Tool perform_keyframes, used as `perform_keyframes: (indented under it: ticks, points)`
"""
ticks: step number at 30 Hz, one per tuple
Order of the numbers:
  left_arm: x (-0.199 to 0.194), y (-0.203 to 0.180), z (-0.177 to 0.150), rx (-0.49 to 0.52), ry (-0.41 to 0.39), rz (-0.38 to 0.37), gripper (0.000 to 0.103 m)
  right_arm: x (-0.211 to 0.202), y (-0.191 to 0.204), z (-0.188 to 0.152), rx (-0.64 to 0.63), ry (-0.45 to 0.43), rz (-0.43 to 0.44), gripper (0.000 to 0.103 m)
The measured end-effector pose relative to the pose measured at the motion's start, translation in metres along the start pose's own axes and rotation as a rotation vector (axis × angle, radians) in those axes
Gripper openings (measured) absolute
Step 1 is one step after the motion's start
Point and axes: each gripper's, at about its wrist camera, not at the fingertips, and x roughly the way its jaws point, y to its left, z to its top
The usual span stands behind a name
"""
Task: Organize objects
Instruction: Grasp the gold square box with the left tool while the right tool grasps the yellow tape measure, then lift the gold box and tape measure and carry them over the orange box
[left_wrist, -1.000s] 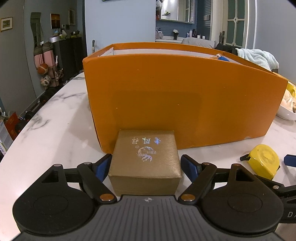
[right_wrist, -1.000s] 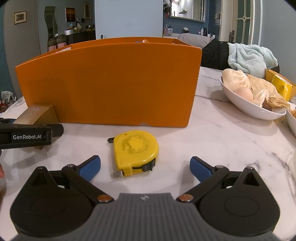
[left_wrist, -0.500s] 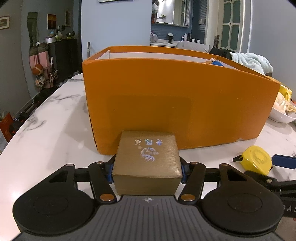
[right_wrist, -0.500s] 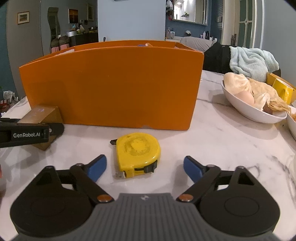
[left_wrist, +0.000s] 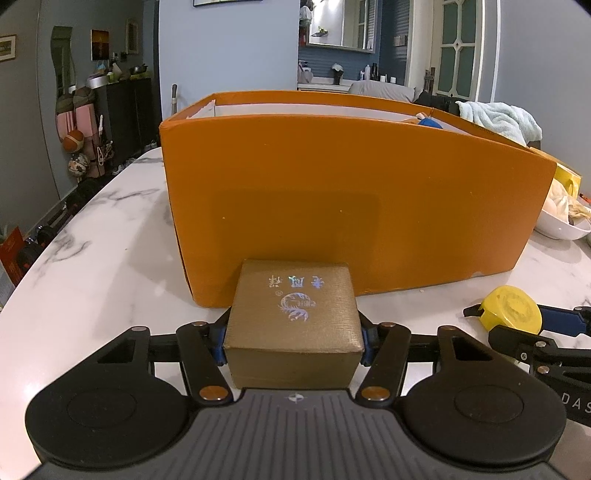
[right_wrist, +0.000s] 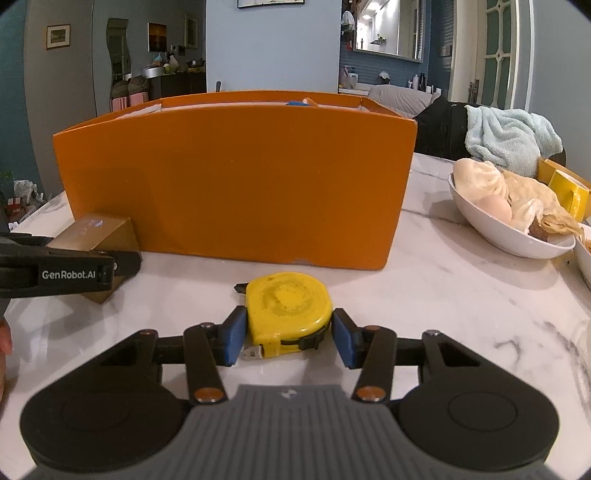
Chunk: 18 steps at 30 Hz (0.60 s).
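A big orange box (left_wrist: 351, 206) stands open-topped on the marble table (left_wrist: 92, 280); it also shows in the right wrist view (right_wrist: 236, 184). My left gripper (left_wrist: 293, 343) is shut on a small gold gift box (left_wrist: 293, 317), held just in front of the orange box; the gift box also shows in the right wrist view (right_wrist: 92, 232). My right gripper (right_wrist: 288, 336) has its blue pads around a yellow tape measure (right_wrist: 288, 306) lying on the table, the left pad touching, the right pad a hair off. The tape measure also shows in the left wrist view (left_wrist: 511, 308).
A white bowl (right_wrist: 509, 240) of food sits at the right, with a yellow mug (right_wrist: 567, 194) behind it. A light blue towel (right_wrist: 506, 136) lies on a chair beyond the table. A blue item (left_wrist: 430, 122) pokes out of the orange box.
My left gripper closed on the gold gift box and raised it a little. My right gripper moved forward and narrowed its jaws around the tape measure.
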Motion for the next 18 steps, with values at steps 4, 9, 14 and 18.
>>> perform_keyframes:
  ticks: [4,9,14,18]
  points:
    - [0.0001,-0.0007,-0.0001,0.008,0.002,0.006,0.069,-0.0005,0.0005,-0.0001,-0.002,0.000,-0.002,0.051]
    - [-0.0007,-0.0023,-0.0004,0.016,0.004,0.012,0.069,-0.0004,0.0011,-0.0009,-0.008,0.000,-0.003,0.051]
    - [-0.0018,-0.0024,-0.0010,0.019,0.004,0.007,0.069,-0.0019,0.0021,-0.0028,-0.006,0.000,-0.008,0.052]
    - [-0.0020,-0.0025,-0.0014,0.020,0.003,0.007,0.069,-0.0026,0.0013,-0.0037,-0.003,0.002,-0.006,0.052]
